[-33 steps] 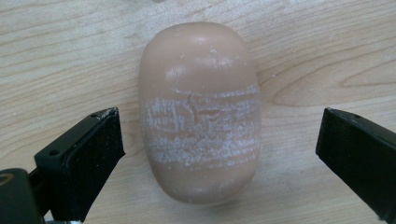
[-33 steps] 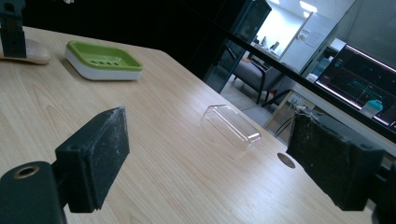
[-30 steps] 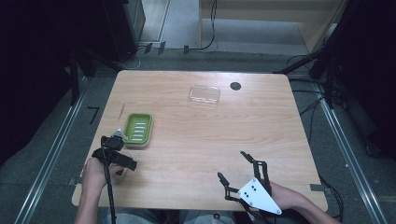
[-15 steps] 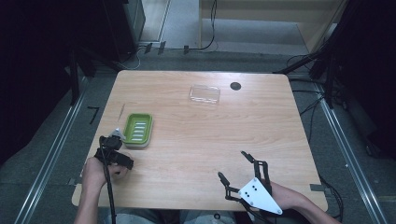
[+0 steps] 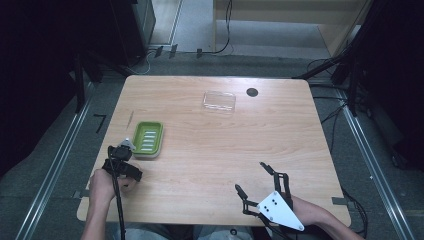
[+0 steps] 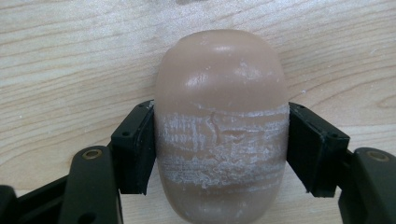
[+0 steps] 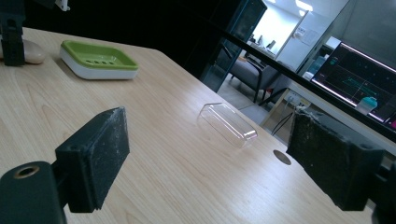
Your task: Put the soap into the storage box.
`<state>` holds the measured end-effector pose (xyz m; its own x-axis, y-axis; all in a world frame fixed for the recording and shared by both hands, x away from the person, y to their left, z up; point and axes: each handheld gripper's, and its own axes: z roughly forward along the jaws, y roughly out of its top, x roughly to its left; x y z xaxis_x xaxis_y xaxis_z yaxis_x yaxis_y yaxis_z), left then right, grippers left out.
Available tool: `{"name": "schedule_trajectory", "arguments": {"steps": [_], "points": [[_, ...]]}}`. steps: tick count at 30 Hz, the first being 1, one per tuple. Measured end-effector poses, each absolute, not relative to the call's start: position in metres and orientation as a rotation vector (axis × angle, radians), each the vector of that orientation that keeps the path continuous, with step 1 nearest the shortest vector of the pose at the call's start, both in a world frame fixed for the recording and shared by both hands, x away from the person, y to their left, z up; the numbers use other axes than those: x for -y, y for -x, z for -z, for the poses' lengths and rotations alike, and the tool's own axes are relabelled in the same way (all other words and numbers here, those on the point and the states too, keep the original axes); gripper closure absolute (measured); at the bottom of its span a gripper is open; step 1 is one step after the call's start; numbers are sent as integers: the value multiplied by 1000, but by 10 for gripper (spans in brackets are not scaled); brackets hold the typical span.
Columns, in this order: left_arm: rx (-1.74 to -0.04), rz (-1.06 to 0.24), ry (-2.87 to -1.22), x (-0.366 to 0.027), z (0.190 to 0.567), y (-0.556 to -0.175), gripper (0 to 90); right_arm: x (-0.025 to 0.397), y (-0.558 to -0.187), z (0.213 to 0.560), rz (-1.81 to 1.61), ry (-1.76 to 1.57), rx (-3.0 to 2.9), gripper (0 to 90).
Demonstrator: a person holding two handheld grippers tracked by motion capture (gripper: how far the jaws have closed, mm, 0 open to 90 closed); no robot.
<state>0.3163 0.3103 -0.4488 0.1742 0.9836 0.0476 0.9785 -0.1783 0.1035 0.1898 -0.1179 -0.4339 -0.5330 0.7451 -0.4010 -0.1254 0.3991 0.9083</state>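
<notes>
Left gripper view: my left claw [image 6: 219, 154] stays clamped on the soap bar [image 6: 219, 126]. It has edged nearer the green dish [image 5: 147, 138] (placing comes next, I judge); my right claw [image 5: 256, 179] gapes idle.

Left gripper [image 5: 121, 159]: black frame with a pale cap at its front end — a black cable [image 5: 119, 210] trailed back over the hand.
Left jaws: matt black blocks on black link arms, each arm fixed with a brass-coloured rivet.
Right gripper [image 5: 256, 180]: black, thin linked bars, topped by a pale grey three-cornered plate [image 5: 279, 210] that bore small dark screw holes.
Right jaws: black rectangular pads [image 7: 99, 156] — their faces were scuffed and dusted grey; one brass-coloured rivet showed at the left arm.
Arms: bare, no sleeves seen.
</notes>
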Motion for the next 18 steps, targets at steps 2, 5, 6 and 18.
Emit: {"name": "schedule_trajectory", "arguments": {"steps": [2,5,6,18], "points": [[-1981,-160,-2368,-310,449,-316,336,118,-190,434,-1257,-541,-1784,132],[-1976,-152,-2373,-311,448,-316,337,118,-190,434,-1257,-541,-1785,131],[-1977,-150,-2374,-311,448,-316,338,118,-190,434,-1258,-542,-1784,131],[-1949,-156,-2382,-311,440,-313,339,118,-190,434,-1259,-541,-1784,132]]}}
